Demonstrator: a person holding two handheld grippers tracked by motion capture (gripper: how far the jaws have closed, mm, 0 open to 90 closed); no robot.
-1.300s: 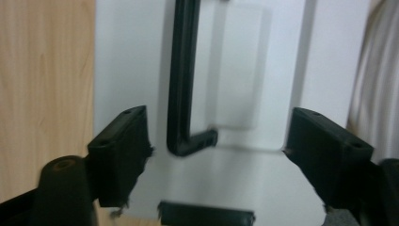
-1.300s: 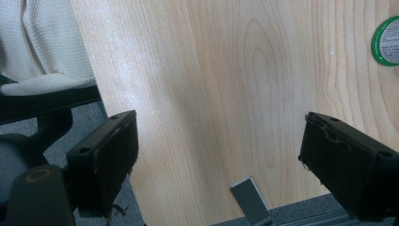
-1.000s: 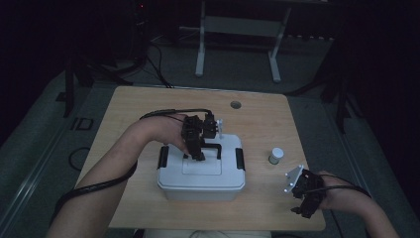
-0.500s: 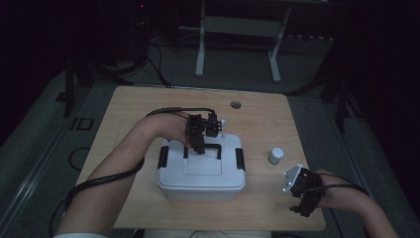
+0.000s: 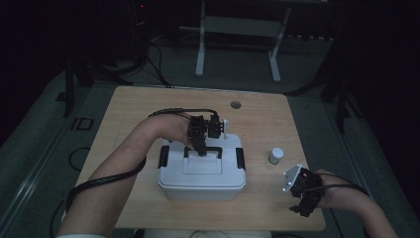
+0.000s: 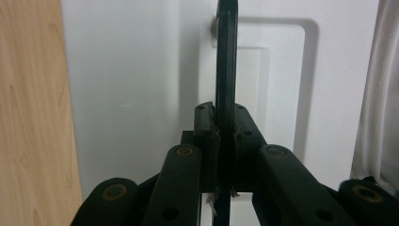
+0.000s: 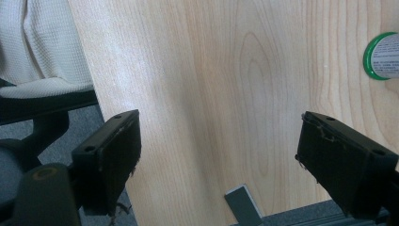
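A white lidded box with black side latches sits mid-table. Its black carrying handle stands up from the lid. My left gripper reaches down onto it from the far side; its jaws have just been closing. In the left gripper view, my left gripper is shut on the thin black handle, pads pressed against both sides, above the white lid. My right gripper rests near the front right table corner. In the right gripper view, my right gripper is open with only bare wood between the jaws.
A small white bottle with a green rim stands right of the box. The wooden table has a round cable hole at the back. A chair base and white clothing lie past the front edge.
The left gripper's jaws have closed onto the box handle, shifting slightly over the lid. The right hand and the bottle have stayed put.
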